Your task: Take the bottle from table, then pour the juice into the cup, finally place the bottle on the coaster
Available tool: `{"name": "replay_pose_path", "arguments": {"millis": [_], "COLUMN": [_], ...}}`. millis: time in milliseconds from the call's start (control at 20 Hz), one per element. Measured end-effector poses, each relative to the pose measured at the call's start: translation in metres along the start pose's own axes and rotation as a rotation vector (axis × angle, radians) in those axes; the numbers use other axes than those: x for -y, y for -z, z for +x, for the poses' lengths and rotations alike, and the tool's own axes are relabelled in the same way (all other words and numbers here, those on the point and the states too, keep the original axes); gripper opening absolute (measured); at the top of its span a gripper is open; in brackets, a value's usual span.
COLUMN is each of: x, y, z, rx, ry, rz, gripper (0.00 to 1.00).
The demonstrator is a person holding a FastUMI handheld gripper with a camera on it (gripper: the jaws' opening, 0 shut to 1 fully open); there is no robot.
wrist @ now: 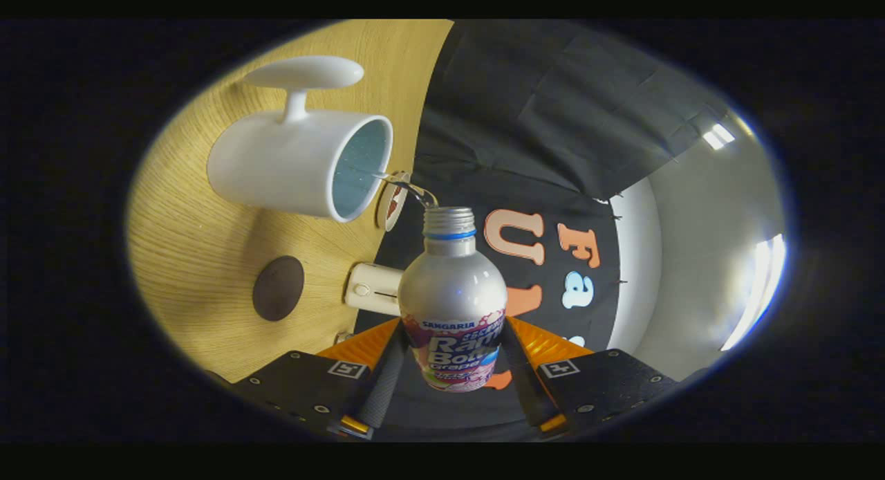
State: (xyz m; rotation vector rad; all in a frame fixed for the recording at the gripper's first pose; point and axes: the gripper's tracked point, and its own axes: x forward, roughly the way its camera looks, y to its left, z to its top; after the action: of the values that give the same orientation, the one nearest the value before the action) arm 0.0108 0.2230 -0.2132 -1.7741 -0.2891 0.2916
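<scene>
Hand-held gripper (pixel 453 369) clamps SANGARIA bottle (pixel 451 293), pouring into cup (pixel 297 162)

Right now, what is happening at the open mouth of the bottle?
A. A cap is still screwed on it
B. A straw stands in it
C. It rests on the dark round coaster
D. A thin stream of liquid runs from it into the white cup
D: held between the jaws of the gripper, the bottle is tilted toward the white cup, and a thin clear stream arcs from its uncapped mouth into the cup's opening.
</scene>
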Motion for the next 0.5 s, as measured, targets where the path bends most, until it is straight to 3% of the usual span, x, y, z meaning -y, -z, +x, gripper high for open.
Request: {"name": "replay_pose_path", "arguments": {"millis": [500], "x": [-0.0005], "y": [-0.0012], "z": [-0.0035], "rx": [0.023], "ry": [0.0], "rz": [-0.046], "gripper": [0.76]}}
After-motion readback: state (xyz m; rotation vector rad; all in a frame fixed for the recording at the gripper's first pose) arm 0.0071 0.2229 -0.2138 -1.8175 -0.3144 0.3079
